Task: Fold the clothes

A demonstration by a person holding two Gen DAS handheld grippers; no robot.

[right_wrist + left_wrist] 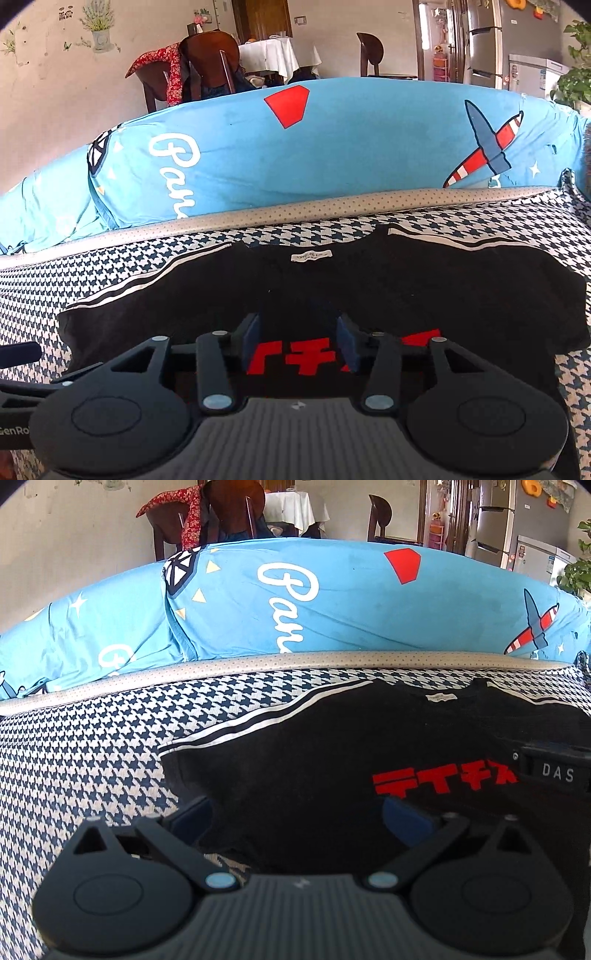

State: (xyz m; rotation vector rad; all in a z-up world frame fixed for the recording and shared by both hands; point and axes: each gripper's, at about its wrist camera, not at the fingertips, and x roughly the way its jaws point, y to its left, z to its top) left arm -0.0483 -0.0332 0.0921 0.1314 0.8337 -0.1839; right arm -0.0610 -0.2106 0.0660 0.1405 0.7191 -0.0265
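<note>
Left gripper: the jaws stand wide apart above the near hem of the black T-shirt. Nothing lies between the blue pads, and whether they touch the cloth cannot be told.

Right gripper: the jaws stand partly apart, at a moderate gap, over the red lettering on the shirt's chest. No fabric is pinched between the pads; the cloth lies flat beneath them.

The T-shirt lies spread face up on the houndstooth-covered surface. Its hem is toward the near edge; its collar, with the white neck label, points to the far edge. White stripes run along both shoulders.

Along the far edge runs a grey dotted border. Against it rests a blue printed cushion. Behind it stand dark wooden chairs, a table with a white cloth and a refrigerator.
</note>
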